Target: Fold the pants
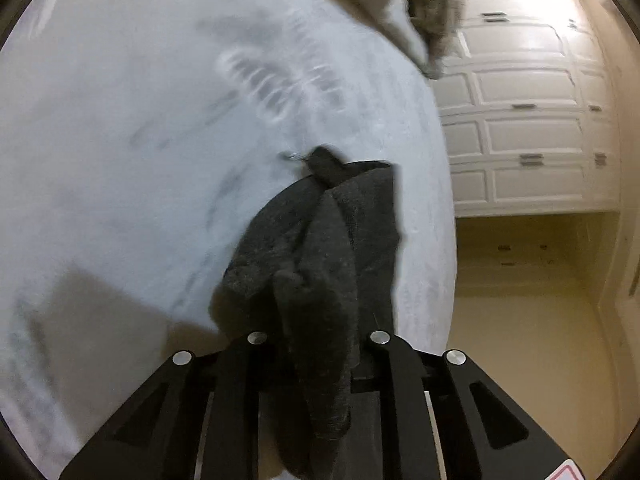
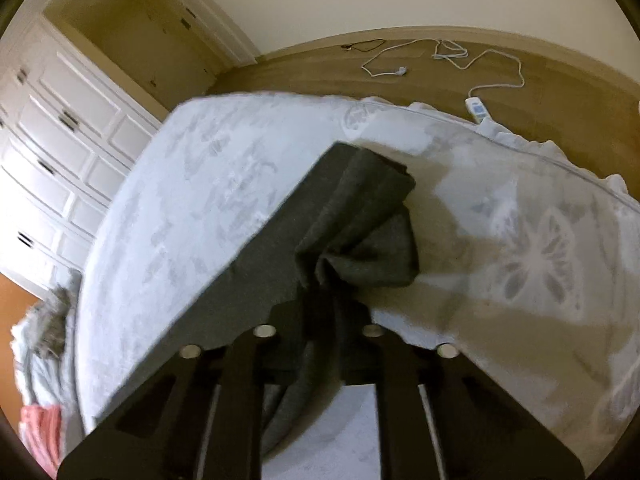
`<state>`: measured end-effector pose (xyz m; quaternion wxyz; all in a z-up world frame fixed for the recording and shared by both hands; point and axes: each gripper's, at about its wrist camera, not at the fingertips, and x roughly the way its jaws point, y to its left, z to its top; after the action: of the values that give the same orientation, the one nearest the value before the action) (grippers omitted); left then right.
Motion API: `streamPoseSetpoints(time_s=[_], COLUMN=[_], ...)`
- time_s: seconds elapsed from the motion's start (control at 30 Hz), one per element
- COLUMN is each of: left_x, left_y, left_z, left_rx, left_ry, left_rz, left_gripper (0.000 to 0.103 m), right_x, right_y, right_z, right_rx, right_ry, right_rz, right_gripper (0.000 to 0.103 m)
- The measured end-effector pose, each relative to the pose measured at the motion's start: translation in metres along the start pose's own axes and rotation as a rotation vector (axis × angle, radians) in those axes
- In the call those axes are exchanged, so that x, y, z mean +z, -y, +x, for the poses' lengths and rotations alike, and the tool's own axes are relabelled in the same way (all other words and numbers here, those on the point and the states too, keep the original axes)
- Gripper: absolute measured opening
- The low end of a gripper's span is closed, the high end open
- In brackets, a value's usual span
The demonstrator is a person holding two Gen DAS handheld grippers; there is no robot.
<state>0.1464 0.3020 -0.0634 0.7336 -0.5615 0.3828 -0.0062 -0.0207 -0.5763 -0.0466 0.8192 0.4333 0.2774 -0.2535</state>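
Left wrist view: the left gripper (image 1: 316, 344) is clenched on the dark grey pants (image 1: 320, 240). Cloth is bunched between its fingers and hangs down past them toward the camera. The rest of the pants runs away from the gripper, draped in folds over the pale bedspread (image 1: 140, 140), near the bed's right-hand edge in this view. A small dark flap of the cloth sticks up at the far end (could be a cuff or a waistband corner, cannot tell which). The view is blurred.

Right wrist view: the right gripper (image 2: 318, 328) is likewise clamped on the pants (image 2: 320, 220), with a fold of cloth pinched between its fingers and a loose strand trailing below them. From the grip one straight edge of the pants stretches up and to the left, taut; a crumpled part sags to the right of it, touching the bedspread (image 2: 520, 240), which shows a butterfly pattern here.

Surroundings: white panelled cupboards (image 1: 528, 140) stand beyond the bed edge, with bare floor (image 1: 520, 340) below them. A grey furry item (image 1: 436, 4) lies at the far end of the bed in the left view. In the right view a white cable (image 2: 460, 56) winds over the wooden floor behind the bed, ending at a white power strip (image 2: 478, 109) just beside the bed edge. Something pink (image 2: 40, 432) shows at the lower left rim.
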Motion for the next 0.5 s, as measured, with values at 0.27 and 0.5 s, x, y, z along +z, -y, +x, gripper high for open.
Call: streamPoseSetpoints(time_s=[0.27,0.5], left_x=[0.001,0.004], left_y=[0.064,-0.027], left_z=[-0.058,-0.030], left_rx=[0.128,0.195], left_ry=[-0.019,-0.057], left_rz=[0.230,0.041], left_gripper=[0.012,0.016], right_x=[0.006,-0.019], right_y=[-0.016,0.049], right_z=[-0.060,-0.018], right_rx=[0.021,0.064], right_ry=[-0.064,-0.165], right_rz=[-0.208,-0.084], right_gripper=[0.006,0.006])
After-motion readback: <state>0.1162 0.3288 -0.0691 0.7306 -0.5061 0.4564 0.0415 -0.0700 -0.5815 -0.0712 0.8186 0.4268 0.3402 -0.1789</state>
